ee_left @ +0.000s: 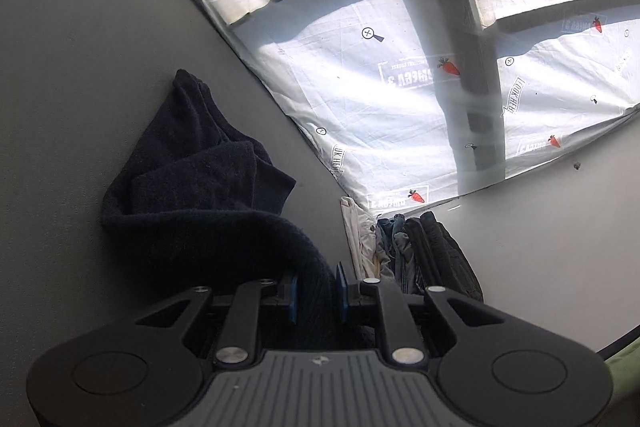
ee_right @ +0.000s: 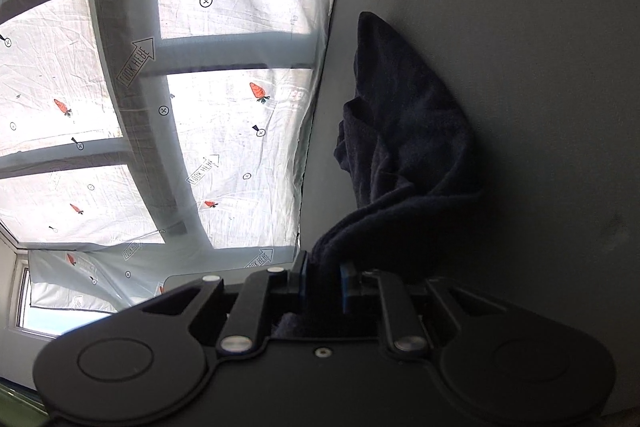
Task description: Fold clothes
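Note:
A dark navy garment (ee_left: pixel 192 183) lies bunched on the grey table (ee_left: pixel 80 87), one end rising into my left gripper (ee_left: pixel 317 293), whose blue pads are shut on its fabric. In the right wrist view the same navy garment (ee_right: pixel 404 139) hangs crumpled over the grey table (ee_right: pixel 540 67), and my right gripper (ee_right: pixel 323 283) is shut on another part of it. The cloth between the jaws hides the fingertips in both views.
A pile of other clothes (ee_left: pixel 416 247), white, blue and dark, sits at the table's far edge. Behind the table hangs a white curtain (ee_left: pixel 380 87) printed with carrots over a bright window (ee_right: pixel 120 107). A green edge (ee_left: pixel 624 383) shows at lower right.

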A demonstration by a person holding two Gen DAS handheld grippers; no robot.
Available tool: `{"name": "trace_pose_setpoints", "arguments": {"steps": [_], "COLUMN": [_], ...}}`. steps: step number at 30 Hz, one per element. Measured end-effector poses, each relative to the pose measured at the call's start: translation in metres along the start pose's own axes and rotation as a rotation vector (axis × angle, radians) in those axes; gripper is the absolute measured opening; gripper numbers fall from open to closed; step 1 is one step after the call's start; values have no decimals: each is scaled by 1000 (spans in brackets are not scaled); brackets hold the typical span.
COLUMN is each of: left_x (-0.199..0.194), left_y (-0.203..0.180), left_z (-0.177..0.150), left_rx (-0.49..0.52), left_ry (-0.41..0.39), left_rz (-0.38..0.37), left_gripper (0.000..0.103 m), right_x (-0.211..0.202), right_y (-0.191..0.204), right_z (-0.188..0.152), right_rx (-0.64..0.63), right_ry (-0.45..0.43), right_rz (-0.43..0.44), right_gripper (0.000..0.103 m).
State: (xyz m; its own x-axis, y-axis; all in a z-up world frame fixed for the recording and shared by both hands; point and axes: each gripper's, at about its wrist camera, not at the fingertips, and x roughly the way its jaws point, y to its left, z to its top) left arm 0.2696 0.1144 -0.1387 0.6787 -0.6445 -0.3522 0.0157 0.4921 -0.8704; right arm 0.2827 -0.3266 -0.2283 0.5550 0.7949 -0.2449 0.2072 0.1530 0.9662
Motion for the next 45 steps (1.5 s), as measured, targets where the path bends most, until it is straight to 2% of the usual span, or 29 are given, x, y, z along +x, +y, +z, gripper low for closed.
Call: {"name": "trace_pose_setpoints", "arguments": {"steps": [9,16,22,26,28,31,34,35,36,38,40,42,43,45], "left_x": [35,87,135,144,141,131,115,109,103,94,92,98,103,117], "left_y": [9,30,67,80,84,90,91,90,89,86,79,70,66,57], "left_z": [40,82,117,128,128,126,130,132,134,138,139,136,133,125], "left_rx": [-29,-39,-177,-229,-256,-321,-348,-345,-338,-304,-227,-110,-51,54], "left_ry": [-17,0,33,57,45,8,-66,-88,-105,-124,-111,-71,-46,5], "left_rz": [32,79,178,199,182,146,123,115,108,123,189,283,319,364], "left_gripper": [20,20,23,24,26,32,49,56,56,57,61,64,64,64], "right_x": [29,64,98,108,108,105,102,100,98,93,90,89,92,102], "right_y": [-2,-10,-37,-38,-37,-35,-31,-28,-25,-12,4,18,24,37], "right_z": [32,74,110,113,111,109,108,109,109,112,116,120,121,121], "right_rx": [51,104,294,313,309,301,279,264,246,167,74,-32,-91,-215], "right_ry": [-26,-36,-74,-97,-104,-112,-119,-121,-125,-156,-183,-190,-179,-144], "right_rz": [19,3,4,-13,-19,-28,-41,-47,-49,-76,-117,-163,-203,-299], "right_gripper": [16,16,19,20,20,21,26,34,40,61,64,70,75,76]}}
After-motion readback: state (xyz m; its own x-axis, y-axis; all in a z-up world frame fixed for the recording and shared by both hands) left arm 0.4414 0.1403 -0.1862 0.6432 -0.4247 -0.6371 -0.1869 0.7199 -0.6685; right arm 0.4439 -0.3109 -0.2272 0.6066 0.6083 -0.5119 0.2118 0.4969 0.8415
